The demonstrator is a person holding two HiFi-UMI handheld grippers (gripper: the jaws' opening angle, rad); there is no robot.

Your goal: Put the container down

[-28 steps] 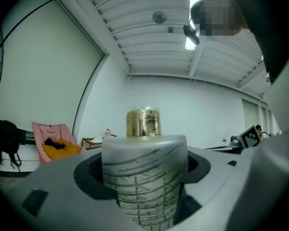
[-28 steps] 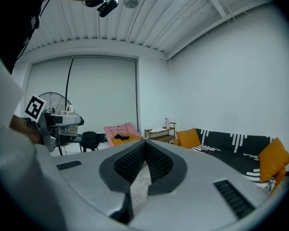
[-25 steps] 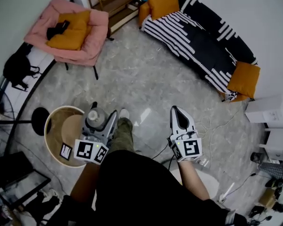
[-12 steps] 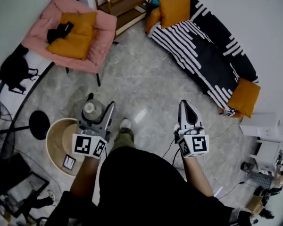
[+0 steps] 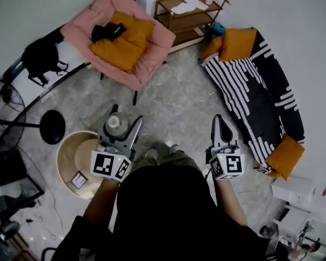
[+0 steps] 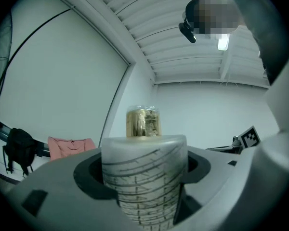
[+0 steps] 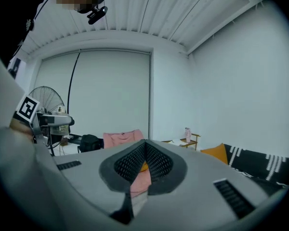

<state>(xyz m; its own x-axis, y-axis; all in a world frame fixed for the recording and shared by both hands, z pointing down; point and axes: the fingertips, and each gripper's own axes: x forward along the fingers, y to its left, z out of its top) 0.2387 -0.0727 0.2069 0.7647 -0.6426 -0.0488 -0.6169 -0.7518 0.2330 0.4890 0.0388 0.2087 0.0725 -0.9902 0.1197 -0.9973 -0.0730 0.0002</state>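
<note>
A frosted container (image 5: 114, 122) with printed scale lines and a gold cap (image 6: 143, 122) stands upright between the jaws of my left gripper (image 5: 118, 129), which is shut on its sides (image 6: 144, 177). I hold it in the air above the floor, just right of a round wooden side table (image 5: 68, 152). My right gripper (image 5: 220, 125) is at the same height on the right, its jaws pressed together (image 7: 145, 146) with nothing in them. Both point away from my body.
A small card (image 5: 79, 179) lies on the side table. Ahead are a pink chair (image 5: 144, 50) with an orange cushion, a wooden shelf (image 5: 190, 16) and a striped sofa (image 5: 255, 91). A fan base (image 5: 53, 126) and black bag (image 5: 41, 53) are at the left.
The view has swung, so chair, shelf and sofa have shifted right in the picture. Both grippers keep their pose, and the container stays in the left one.
</note>
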